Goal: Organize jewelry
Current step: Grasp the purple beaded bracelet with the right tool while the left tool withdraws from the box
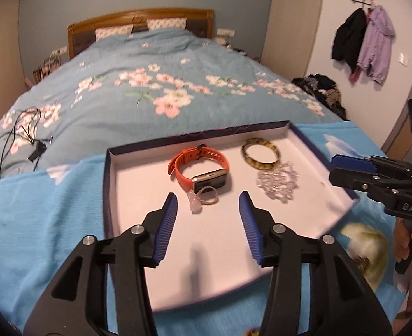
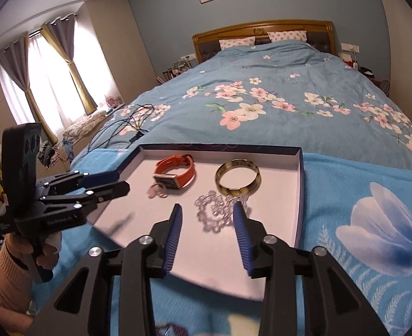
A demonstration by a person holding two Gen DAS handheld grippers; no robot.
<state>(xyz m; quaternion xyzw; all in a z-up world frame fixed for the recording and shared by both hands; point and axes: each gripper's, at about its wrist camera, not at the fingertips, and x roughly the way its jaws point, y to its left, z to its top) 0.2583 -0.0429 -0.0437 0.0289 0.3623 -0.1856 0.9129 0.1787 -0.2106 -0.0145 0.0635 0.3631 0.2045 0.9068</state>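
Observation:
A shallow white tray with a dark rim [image 1: 264,125] [image 2: 301,179] lies on a blue cloth on the bed. In it are an orange watch [image 1: 197,168] [image 2: 175,172], a small beaded charm bracelet [image 1: 203,200] [image 2: 158,191], a brown-yellow bangle [image 1: 260,154] [image 2: 238,177] and a clear crystal bead bracelet [image 1: 277,182] [image 2: 215,214]. My left gripper [image 1: 208,196] is open and empty, hovering just short of the charm bracelet. My right gripper [image 2: 208,208] is open and empty, fingertips either side of the crystal bracelet's near end.
The blue flower-print cloth [image 1: 37,210] [image 2: 360,210] covers the bed's foot. Black cables [image 1: 23,137] [image 2: 127,128] lie on the floral duvet to the left. Clothes hang on wall hooks [image 1: 365,42] at the right. A window with curtains [image 2: 51,70] is at the left.

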